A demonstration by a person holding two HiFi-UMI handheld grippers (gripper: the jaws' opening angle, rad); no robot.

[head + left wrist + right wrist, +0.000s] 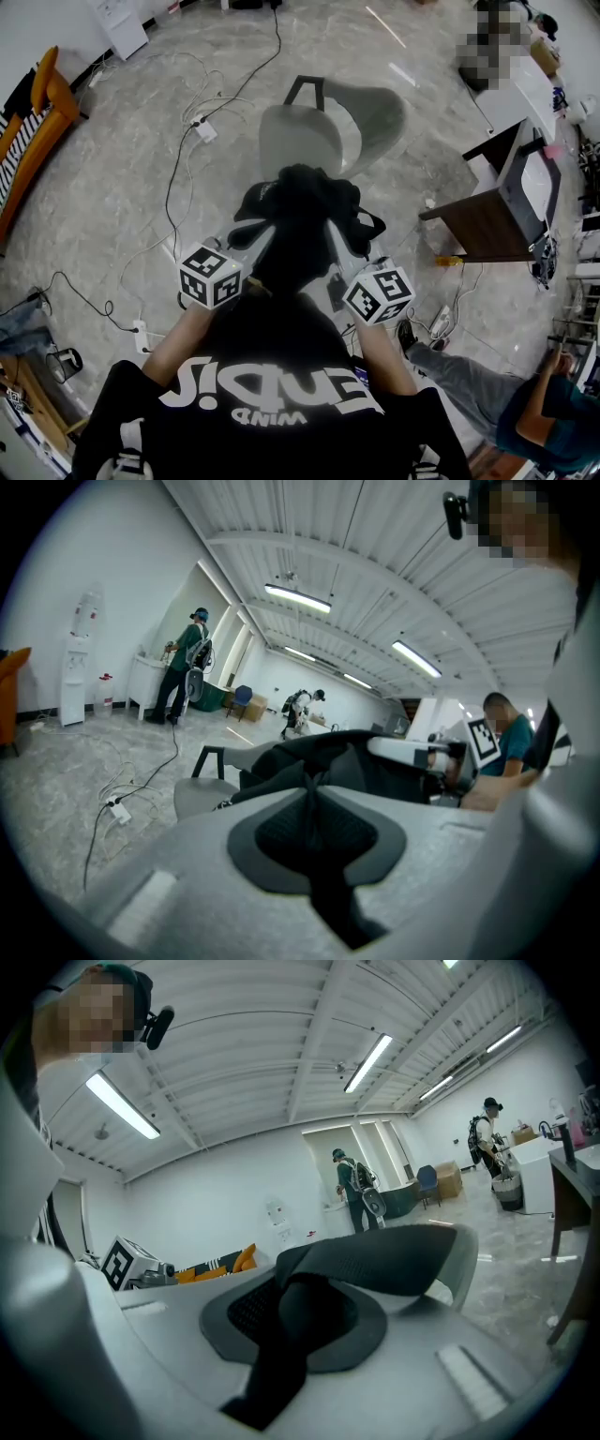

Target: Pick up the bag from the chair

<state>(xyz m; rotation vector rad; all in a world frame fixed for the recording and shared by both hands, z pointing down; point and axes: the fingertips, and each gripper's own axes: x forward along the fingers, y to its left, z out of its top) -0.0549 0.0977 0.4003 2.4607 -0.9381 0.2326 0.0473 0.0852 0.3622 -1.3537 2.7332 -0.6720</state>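
A black bag point(302, 217) hangs lifted in front of me, just nearer than the grey chair point(323, 131), whose seat is bare. My left gripper point(253, 236) is shut on a fold of the bag's fabric point(319, 757); in the left gripper view the pads point(281, 832) pinch it at my left gripper point(309, 797). My right gripper point(339, 248) is shut on a black strap point(375, 1262) of the bag, which runs down between the jaws at my right gripper point(295, 1290). The chair's pale back point(464, 1265) shows behind the strap.
Cables and a power strip point(204, 128) lie on the floor left of the chair. A brown desk point(487, 223) stands to the right, an orange sofa point(42, 101) at far left. A person point(530, 412) sits low at the right. Other people stand far across the room.
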